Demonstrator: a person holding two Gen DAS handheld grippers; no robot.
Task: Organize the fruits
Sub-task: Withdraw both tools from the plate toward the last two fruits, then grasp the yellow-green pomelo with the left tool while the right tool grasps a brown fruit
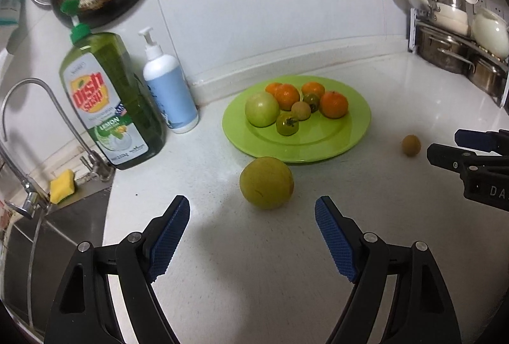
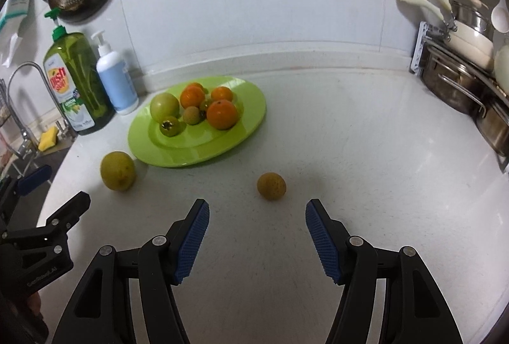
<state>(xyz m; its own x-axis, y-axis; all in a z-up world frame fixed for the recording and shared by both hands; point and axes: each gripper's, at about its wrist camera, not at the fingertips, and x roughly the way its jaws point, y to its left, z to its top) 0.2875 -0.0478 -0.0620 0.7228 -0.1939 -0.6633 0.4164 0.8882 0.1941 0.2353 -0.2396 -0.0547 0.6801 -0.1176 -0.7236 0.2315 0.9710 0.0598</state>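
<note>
White counter (image 1: pixel 381 216): round yellow-green fruit (image 1: pixel 266 182), small brown fruit (image 2: pixel 271 186).

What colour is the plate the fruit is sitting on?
Bright lime green. The plate shows best in the left wrist view.

Black hand-held gripper (image 1: pixel 253 210), blue ridged pads (image 1: pixel 170 237), silver screws
</note>
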